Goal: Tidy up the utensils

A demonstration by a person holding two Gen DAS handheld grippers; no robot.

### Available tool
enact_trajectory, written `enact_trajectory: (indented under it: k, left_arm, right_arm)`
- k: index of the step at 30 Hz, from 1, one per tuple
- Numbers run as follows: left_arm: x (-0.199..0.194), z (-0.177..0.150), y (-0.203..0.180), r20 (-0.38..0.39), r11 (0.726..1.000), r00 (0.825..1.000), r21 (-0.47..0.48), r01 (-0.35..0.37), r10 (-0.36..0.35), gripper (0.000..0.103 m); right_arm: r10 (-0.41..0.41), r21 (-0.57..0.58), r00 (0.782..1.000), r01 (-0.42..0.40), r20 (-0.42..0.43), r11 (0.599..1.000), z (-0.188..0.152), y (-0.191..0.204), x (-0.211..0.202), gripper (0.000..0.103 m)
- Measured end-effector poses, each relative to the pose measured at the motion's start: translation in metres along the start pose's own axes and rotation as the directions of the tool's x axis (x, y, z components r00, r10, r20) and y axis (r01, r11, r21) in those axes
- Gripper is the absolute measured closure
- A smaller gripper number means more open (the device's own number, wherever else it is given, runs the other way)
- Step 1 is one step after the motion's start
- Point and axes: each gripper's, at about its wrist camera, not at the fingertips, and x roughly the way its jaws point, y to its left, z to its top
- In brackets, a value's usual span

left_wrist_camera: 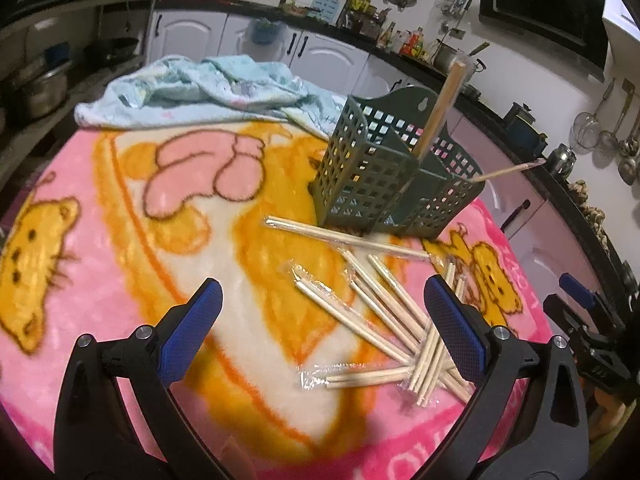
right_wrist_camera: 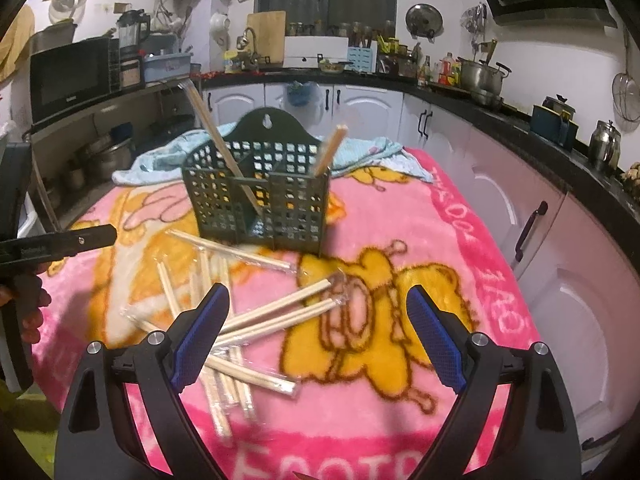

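A dark green lattice utensil holder stands upright on the pink blanket, with two wrapped chopstick pairs leaning inside it. Several plastic-wrapped chopstick pairs lie scattered on the blanket in front of it. My left gripper hangs open above the blanket, the pile just inside its right finger. My right gripper is also open, holding nothing, with the pile under its left finger. The right gripper's blue-tipped body shows at the left view's right edge.
A pink and orange cartoon blanket covers the table. A crumpled light-blue towel lies behind the holder. Kitchen counters with pots and bottles ring the table. A hand holding the left gripper shows at the left.
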Motion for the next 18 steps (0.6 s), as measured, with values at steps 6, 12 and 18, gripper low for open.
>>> enact_trajectory:
  k: [6,12,18]
  left_arm:
    - [0.025,0.004,0.011,-0.025,0.998,0.999,-0.058,0.025,-0.027,0.011]
    - [0.047,0.012,0.027,-0.043,0.991,0.999,-0.132,0.028,-0.034,0.029]
    - [0.067,0.020,0.038,-0.067,0.978,0.995,-0.203,0.054,-0.069,0.039]
  right_arm:
    - [-0.031,0.014,0.999,0.031,-0.040,0.999,-0.004,-0.013,0.023,0.019]
    - [-0.014,0.047,0.994,0.019,-0.108,0.999,-0.004,-0.024,0.057,0.032]
    - [0.012,0.083,0.986,0.002,-0.165,0.997,-0.006,-0.027,0.084,0.041]
